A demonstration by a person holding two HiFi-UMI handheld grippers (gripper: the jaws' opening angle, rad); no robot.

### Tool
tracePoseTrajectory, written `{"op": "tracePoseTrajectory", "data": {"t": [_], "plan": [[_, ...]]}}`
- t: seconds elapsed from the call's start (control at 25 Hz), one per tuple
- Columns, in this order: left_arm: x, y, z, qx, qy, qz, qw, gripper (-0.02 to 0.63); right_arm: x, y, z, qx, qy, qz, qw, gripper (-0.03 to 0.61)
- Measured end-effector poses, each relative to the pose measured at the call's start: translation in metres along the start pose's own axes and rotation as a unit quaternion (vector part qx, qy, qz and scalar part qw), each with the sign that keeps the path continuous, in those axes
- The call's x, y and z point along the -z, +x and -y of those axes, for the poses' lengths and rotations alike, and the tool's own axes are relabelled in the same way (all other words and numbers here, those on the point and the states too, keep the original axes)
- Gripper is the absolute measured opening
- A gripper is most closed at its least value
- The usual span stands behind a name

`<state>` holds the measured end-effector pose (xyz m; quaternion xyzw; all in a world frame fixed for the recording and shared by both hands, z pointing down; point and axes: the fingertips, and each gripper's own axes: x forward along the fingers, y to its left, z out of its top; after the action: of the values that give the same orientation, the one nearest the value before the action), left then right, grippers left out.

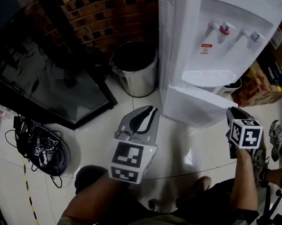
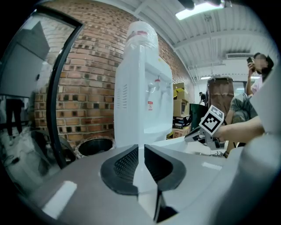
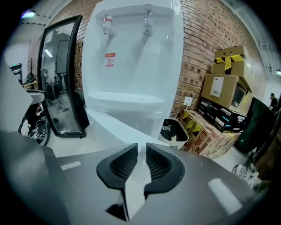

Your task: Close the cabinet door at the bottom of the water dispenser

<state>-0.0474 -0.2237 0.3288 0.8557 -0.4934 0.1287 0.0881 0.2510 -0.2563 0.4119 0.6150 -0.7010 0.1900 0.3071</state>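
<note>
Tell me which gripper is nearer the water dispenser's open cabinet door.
Right. The right gripper is at the right end of the cabinet door; contact is unclear. The left gripper is off to the door's left in the head view, over the floor, clear of it.

Top edge crops the water dispenser [image 1: 183,64], and its sticker [image 1: 205,48] is unreadable.

Left tool [image 1: 149,112], right tool [image 1: 233,112] — grey shells, black ribbed pads [image 2: 125,165], white marker cubes [image 1: 128,159].
</note>
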Motion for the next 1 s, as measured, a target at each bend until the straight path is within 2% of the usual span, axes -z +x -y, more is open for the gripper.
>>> {"op": "tracePoseTrajectory", "data": {"t": [0.2,0.52,0.64,0.8,0.88,1.0], "plan": [[-0.004,0.019,0.012,0.018,-0.002,0.007,0.9998,0.041,-0.018,0.021,0.015,0.016,0.0,0.017,1.0,0.048],[0.006,0.041,0.015,0.019,0.004,-0.013,0.9997,0.041,-0.043,0.055,0.034,0.016,0.078,0.074,0.994,0.034],[0.003,0.046,0.017,0.022,0.006,-0.01,0.9997,0.041,-0.049,0.065,0.039,0.002,0.128,0.101,0.987,0.029],[0.001,0.049,0.021,0.028,0.011,-0.01,0.9995,0.041,-0.052,0.078,0.039,-0.035,0.21,0.127,0.969,0.023],[0.0,0.048,0.02,0.028,0.01,-0.011,0.9995,0.041,-0.051,0.084,0.035,-0.048,0.225,0.13,0.964,0.02],[0.0,0.046,0.017,0.025,0.01,-0.009,0.9996,0.041,-0.051,0.084,0.034,-0.049,0.226,0.131,0.964,0.017]]}}
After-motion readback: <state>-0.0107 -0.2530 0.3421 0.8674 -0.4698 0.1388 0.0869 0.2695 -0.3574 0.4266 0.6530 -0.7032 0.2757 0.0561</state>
